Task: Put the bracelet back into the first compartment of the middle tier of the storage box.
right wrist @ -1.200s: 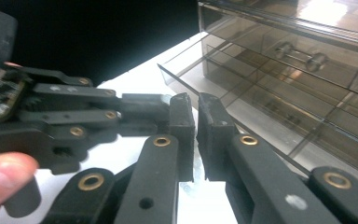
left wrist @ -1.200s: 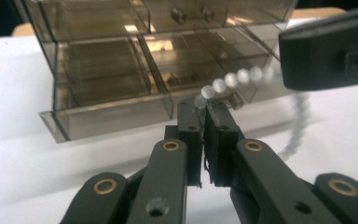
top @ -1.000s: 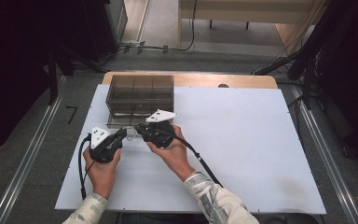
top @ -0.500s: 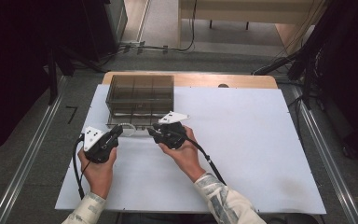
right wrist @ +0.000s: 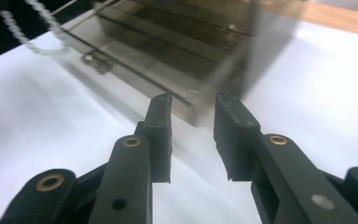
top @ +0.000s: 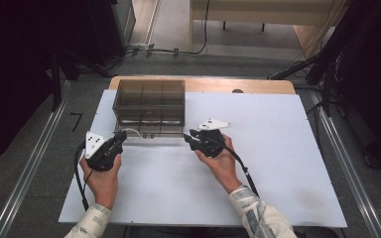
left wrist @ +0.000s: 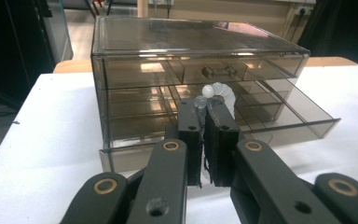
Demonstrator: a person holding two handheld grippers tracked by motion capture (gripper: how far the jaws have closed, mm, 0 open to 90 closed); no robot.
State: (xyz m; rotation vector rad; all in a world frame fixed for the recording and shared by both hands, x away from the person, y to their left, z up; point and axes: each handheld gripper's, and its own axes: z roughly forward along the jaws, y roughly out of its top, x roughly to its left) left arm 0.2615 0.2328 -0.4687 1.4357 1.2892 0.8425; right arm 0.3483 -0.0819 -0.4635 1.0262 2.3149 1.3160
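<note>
A string of clear beads (left wrist: 216, 95) is pinched in the left claw (left wrist: 204, 122), just near of the drawer box's (top: 149, 106) open bottom drawer (left wrist: 284, 119). The right claw (right wrist: 193, 122), jaws apart and just opening, holds nothing beside the drawer's right corner, above the white tabletop (top: 278, 148).

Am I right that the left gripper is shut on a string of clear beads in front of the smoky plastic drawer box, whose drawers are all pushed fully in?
Not quite: the left gripper is shut on the string of clear beads, but the drawer box has its lower drawer pulled out, as the left gripper view shows.
</note>
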